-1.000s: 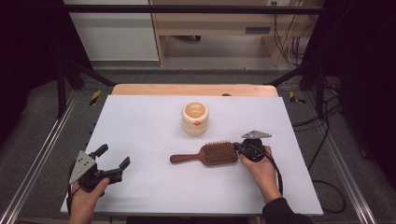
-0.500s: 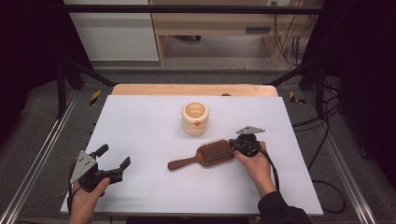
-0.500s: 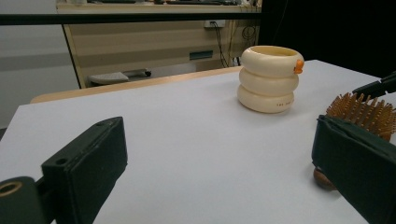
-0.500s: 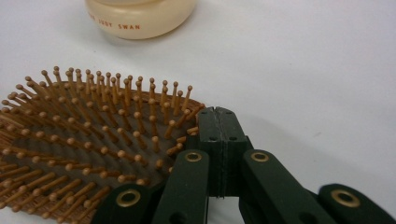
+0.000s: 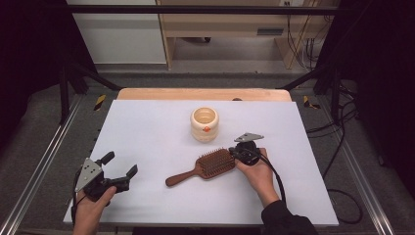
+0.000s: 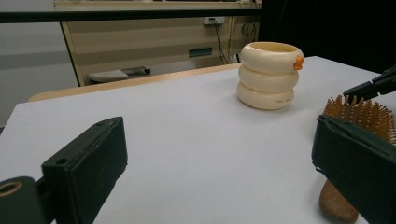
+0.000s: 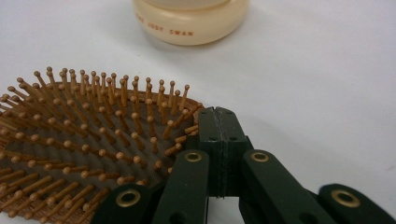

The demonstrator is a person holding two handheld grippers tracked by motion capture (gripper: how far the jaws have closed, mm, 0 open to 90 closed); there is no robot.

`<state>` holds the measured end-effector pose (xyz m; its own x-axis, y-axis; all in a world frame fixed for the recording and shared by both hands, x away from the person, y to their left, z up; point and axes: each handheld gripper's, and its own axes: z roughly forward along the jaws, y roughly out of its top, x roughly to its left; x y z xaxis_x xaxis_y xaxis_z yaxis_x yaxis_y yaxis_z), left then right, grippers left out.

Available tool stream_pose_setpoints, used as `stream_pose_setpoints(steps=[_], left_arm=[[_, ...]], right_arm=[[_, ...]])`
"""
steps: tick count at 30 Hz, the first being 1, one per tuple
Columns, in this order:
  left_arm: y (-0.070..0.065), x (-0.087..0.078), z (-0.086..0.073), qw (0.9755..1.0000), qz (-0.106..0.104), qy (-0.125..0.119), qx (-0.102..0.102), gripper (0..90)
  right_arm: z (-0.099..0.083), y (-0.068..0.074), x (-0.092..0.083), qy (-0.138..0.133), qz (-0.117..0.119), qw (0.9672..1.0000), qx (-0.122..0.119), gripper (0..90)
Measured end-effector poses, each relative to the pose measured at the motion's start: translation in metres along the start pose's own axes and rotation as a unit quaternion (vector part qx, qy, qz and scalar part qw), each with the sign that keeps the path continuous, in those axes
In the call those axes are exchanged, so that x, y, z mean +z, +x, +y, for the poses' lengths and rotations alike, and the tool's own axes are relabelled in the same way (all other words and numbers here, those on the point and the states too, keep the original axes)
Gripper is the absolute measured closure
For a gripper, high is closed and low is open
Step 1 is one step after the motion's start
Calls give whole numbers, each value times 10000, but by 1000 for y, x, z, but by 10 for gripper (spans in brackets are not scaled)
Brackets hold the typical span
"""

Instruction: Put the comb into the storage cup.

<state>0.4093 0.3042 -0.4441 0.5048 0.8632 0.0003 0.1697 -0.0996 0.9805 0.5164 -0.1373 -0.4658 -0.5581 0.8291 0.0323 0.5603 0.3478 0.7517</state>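
A wooden paddle hairbrush (image 5: 210, 164) lies bristles up on the white table (image 5: 147, 127), its handle pointing to the front left. My right gripper (image 5: 235, 153) is shut with nothing between its jaws, and its closed tips rest against the right edge of the brush head (image 7: 93, 154), as the right gripper view (image 7: 217, 114) shows up close. A cream ringed cup (image 5: 204, 123) with a small orange mark stands just behind the brush. My left gripper (image 5: 120, 163) is held open and empty at the front left, well away from the brush; the cup (image 6: 270, 77) and brush (image 6: 364, 114) lie ahead of it.
A wooden strip (image 5: 200, 93) runs along the table's far edge. Metal rails (image 5: 44, 161) flank the table, and cables (image 5: 342, 147) hang at the right. A desk (image 5: 230, 29) stands beyond the table.
My right gripper has moved left and toward the cup, still shut. The brush has slid left with it and turned, so its handle now points more to the front. The left gripper stayed still.
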Motion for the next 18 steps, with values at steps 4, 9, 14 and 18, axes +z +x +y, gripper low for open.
stream_pose_setpoints(steps=[4, 9, 14, 18], left_arm=[[-1, 1, 0, 10000, 0, 32, 18, 35], [-3, 2, 0, 10000, -31, 54, 48, 35], [-4, 3, -1, 9999, -50, 80, 74, 35], [-4, 3, -1, 9999, -56, 83, 75, 35]], right_arm=[[0, 9, 1, 3, 68, 9999, -86, 900], [1, 20, 1, 24, 155, 9997, -190, 900], [3, 34, 5, 31, 261, 9993, -262, 900], [6, 46, 8, 24, 347, 9988, -339, 900]])
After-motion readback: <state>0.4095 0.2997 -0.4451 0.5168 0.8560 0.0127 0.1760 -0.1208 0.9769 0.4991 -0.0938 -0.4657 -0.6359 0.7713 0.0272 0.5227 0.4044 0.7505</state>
